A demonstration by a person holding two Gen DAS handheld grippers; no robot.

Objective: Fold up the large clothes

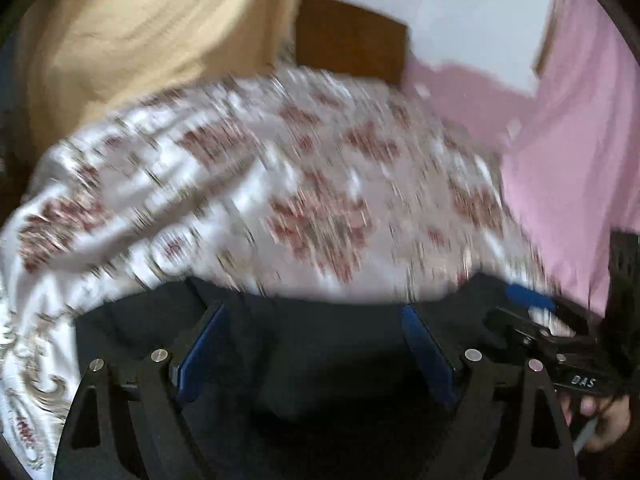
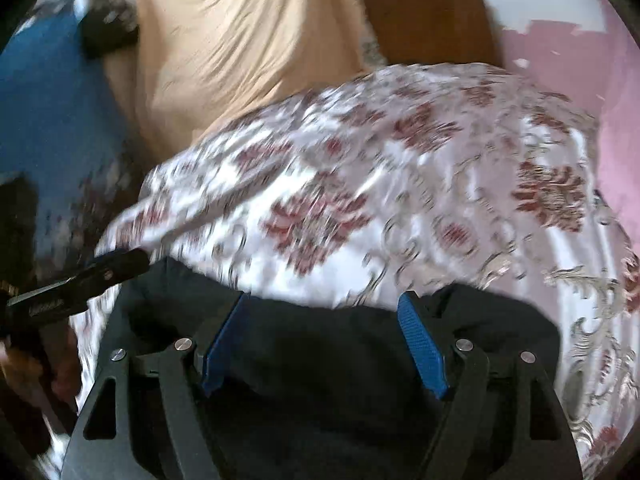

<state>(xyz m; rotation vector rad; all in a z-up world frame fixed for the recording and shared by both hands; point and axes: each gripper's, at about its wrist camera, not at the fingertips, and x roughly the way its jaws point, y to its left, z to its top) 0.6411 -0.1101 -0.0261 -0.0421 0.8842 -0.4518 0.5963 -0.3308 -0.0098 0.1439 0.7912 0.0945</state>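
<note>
Both views motion-blurred. Dark folded garment (image 1: 320, 344) lies on floral bedspread (image 1: 280, 184), cut off at 6 o'clock, beneath left tongs (image 1: 316, 344) and right tongs (image 2: 324, 340), both spread wide, gripping nothing.

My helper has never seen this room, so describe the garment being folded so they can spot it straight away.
Find the bed with the white cover printed with red flowers. At its near edge, right under both open grippers, lies the dark garment. It is the only plain black cloth there; the tan sheet lies farther back.
</note>
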